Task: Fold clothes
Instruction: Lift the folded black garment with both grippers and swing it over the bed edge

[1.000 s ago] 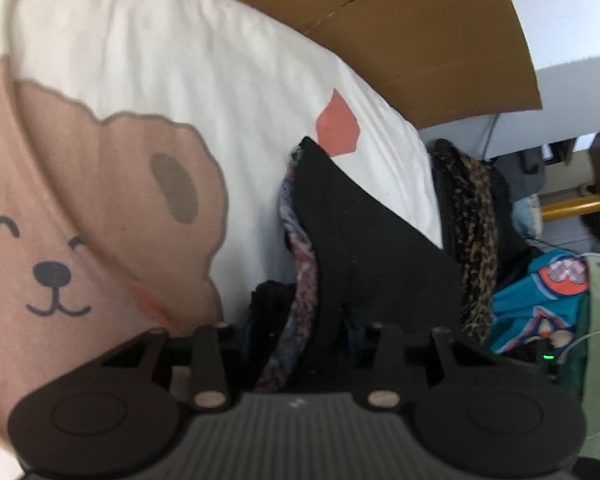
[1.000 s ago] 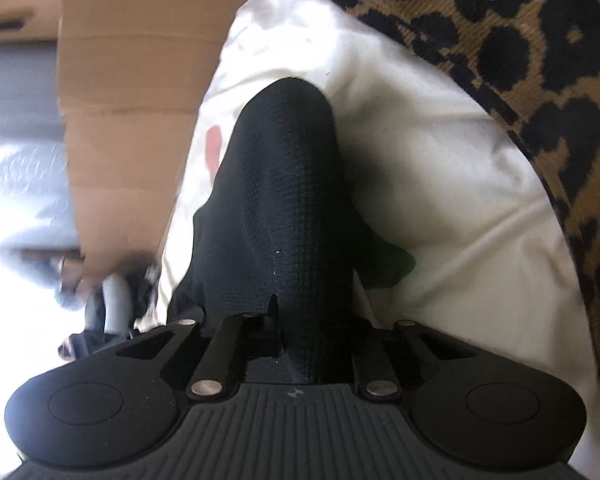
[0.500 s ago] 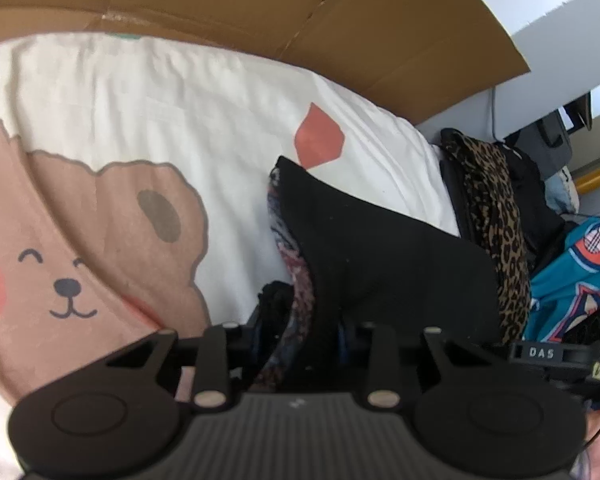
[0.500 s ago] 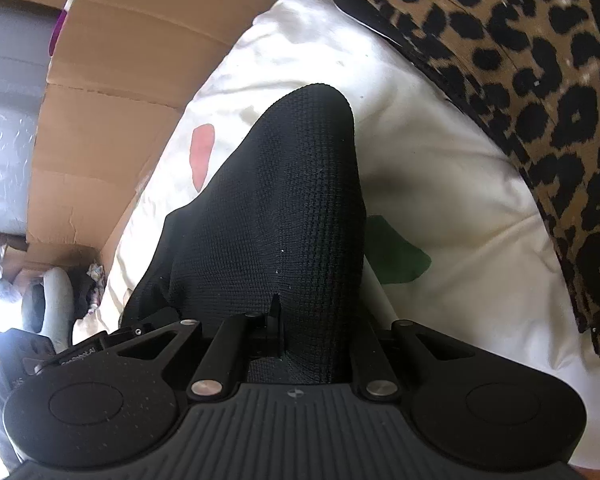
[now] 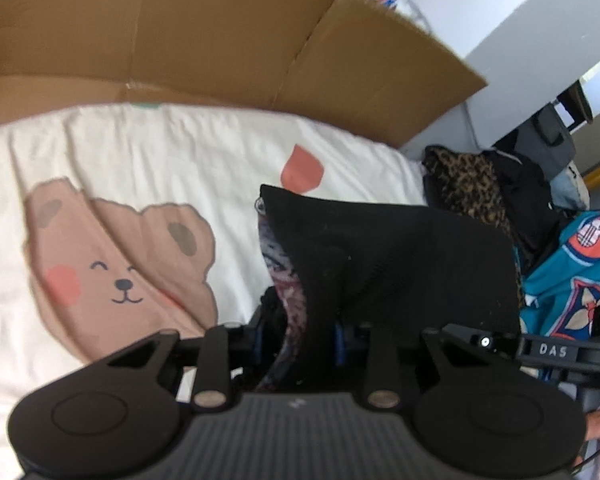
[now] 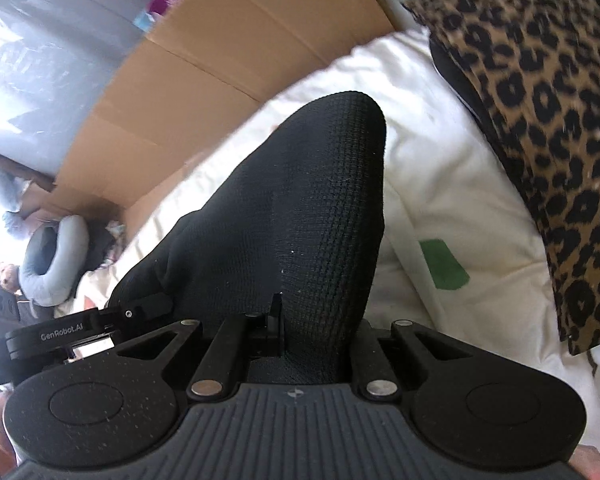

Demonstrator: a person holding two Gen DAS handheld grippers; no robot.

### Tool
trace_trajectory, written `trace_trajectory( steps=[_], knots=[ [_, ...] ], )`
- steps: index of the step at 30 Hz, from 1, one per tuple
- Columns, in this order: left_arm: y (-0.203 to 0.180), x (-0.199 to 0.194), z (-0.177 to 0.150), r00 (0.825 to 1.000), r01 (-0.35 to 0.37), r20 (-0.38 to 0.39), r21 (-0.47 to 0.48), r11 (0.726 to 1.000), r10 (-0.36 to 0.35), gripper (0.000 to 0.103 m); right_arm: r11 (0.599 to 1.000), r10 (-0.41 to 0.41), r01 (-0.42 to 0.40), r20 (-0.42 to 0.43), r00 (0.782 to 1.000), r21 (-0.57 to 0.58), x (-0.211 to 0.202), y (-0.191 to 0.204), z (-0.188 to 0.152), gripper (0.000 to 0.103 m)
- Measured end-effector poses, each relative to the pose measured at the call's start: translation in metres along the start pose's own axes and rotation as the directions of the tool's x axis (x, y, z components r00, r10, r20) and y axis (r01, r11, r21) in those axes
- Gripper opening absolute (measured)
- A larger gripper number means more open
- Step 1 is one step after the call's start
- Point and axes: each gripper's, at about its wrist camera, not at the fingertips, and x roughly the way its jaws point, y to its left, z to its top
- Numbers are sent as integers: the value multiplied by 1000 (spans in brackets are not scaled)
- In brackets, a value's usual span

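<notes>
Both grippers have risen, lifting the black knit garment (image 5: 400, 264) off the bear-print bed sheet (image 5: 140, 168), left gripper (image 5: 300, 336) fingers just narrowed onto it, right gripper (image 6: 312, 344) fingers pinching it; soft, limp, best held by edges.

Cream bear-print bedsheet (image 5: 148, 152); leopard-print garment (image 6: 548, 120) at its edge; cardboard (image 5: 204, 36) along its far side.

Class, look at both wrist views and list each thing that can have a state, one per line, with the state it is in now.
Black garment: lifted off the bed, hanging between both grippers.
Left gripper: shut on the black garment's bunched edge, patterned lining showing.
Right gripper: shut on the black garment.
Bear sheet: spread flat, lightly wrinkled.
Leopard-print cloth: lying unfolded at the bed's edge.
Cardboard: standing, flattened.
</notes>
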Motion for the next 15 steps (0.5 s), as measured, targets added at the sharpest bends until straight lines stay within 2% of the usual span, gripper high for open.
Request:
trace_trajectory(
  steps=[8,15],
  knots=[
    [-37,-86,11,994,-59,91,-12,998,60,33,993,63,-59,35,997,-105,-57,54,16,9],
    [-73,-168,25,975,-96,196,-31,995,100,33,973,134,-114,90,987,-200,-121,107,31,9]
  ],
)
